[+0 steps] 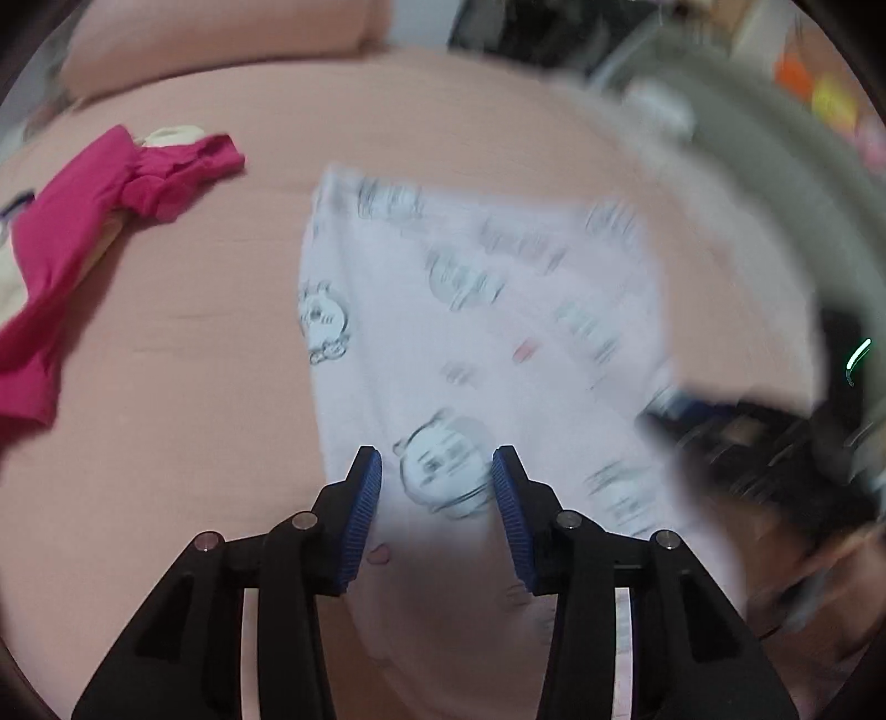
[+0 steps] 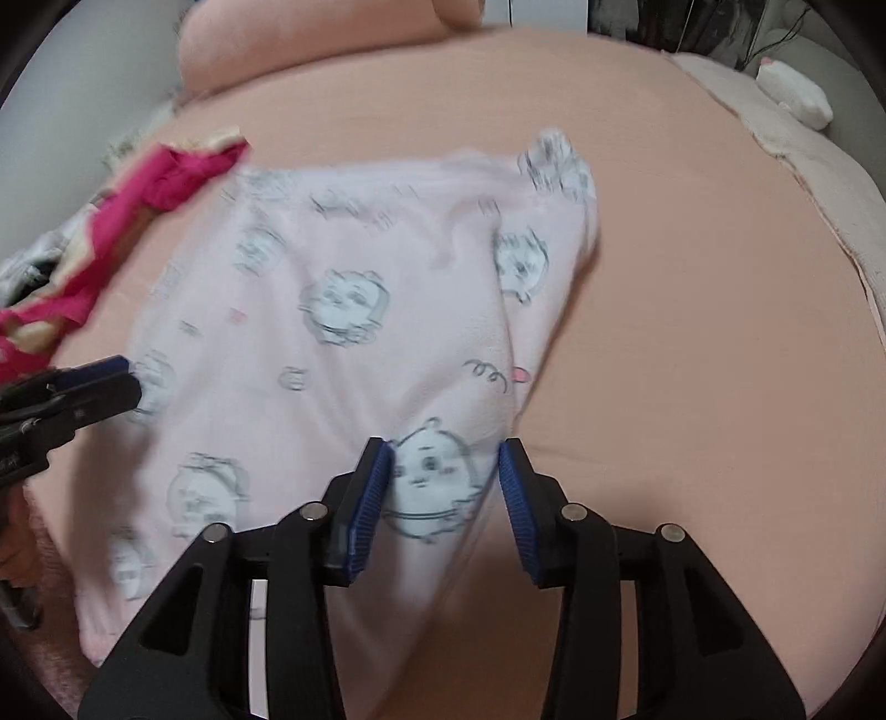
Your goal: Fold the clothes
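Observation:
A pale pink garment (image 1: 470, 310) printed with cartoon faces lies spread on the salmon bedsheet (image 1: 183, 399). My left gripper (image 1: 437, 471) hovers over its near edge with its blue pads apart and a printed face showing between them, nothing pinched. In the right wrist view the same garment (image 2: 343, 288) lies flat with a bunched corner at its far right. My right gripper (image 2: 446, 459) stands open above the near right part, its pads clear of the cloth. The left gripper (image 2: 105, 382) shows at the garment's left edge. The right gripper (image 1: 698, 410) is a dark blur.
A magenta garment (image 1: 83, 232) lies crumpled with cream clothes at the left of the bed (image 2: 692, 332). A pink pillow (image 2: 310, 39) sits at the head. A white plush toy (image 2: 792, 94) rests at the far right edge. A blurred grey sleeve (image 1: 775, 183) crosses the left wrist view.

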Demonstrator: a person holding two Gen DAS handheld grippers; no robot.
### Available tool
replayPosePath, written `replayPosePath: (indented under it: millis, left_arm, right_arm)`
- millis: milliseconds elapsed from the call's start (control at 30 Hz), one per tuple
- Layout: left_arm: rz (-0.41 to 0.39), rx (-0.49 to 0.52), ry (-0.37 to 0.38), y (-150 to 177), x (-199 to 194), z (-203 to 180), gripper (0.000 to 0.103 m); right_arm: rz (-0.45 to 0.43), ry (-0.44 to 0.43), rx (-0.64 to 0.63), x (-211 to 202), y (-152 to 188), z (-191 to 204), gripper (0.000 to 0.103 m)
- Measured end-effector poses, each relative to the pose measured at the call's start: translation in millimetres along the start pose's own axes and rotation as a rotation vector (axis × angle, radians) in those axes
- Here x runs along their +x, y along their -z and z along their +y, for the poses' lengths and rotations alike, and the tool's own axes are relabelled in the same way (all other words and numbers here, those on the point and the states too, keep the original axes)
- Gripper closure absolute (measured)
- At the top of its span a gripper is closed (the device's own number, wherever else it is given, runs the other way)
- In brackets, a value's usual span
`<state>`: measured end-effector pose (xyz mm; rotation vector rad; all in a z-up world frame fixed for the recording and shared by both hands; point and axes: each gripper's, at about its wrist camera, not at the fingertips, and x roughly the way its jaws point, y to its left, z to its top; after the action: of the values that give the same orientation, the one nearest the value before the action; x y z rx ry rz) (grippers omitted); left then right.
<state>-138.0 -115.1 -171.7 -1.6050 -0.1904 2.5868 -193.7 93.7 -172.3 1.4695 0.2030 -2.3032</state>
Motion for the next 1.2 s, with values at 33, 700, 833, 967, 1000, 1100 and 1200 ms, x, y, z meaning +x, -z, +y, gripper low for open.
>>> replayPosePath:
  millis: [33, 700, 833, 967, 1000, 1100, 1200]
  left_arm:
    - [0.009, 0.002, -0.021, 3.0, -0.9, 4.4, 0.058]
    - [-0.027, 0.232, -0.121, -67.3, 26.2, 19.4, 0.059]
    - [-0.08, 0.176, -0.052, -78.7, 15.1, 34.8, 0.059]
    - [-0.095, 0.15, 0.008, -95.8, 24.5, 31.5, 0.059]
    - [-0.096, 0.146, 0.021, -100.1, 27.5, 30.2, 0.059]
    - [-0.077, 0.157, 0.014, -107.2, 44.3, 25.4, 0.059]
    - [-0.046, 0.182, -0.027, -112.7, 52.6, 33.6, 0.057]
  right_arm:
    - [-0.001, 0.007, 0.003, -3.0, -0.1, -4.5, 0.06]
    - [0.01, 0.195, -0.12, 12.3, -73.6, -48.6, 0.06]
    - [-0.029, 0.111, 0.01, -3.4, -82.3, -80.7, 0.058]
    - [-0.082, 0.071, 0.047, 0.8, -101.8, -74.7, 0.058]
    - [-0.079, 0.063, 0.036, 6.7, -106.6, -69.4, 0.058]
    - [-0.043, 0.075, 0.017, 25.8, -113.0, -70.3, 0.06]
    - [-0.003, 0.094, 0.002, 45.0, -118.0, -74.2, 0.055]
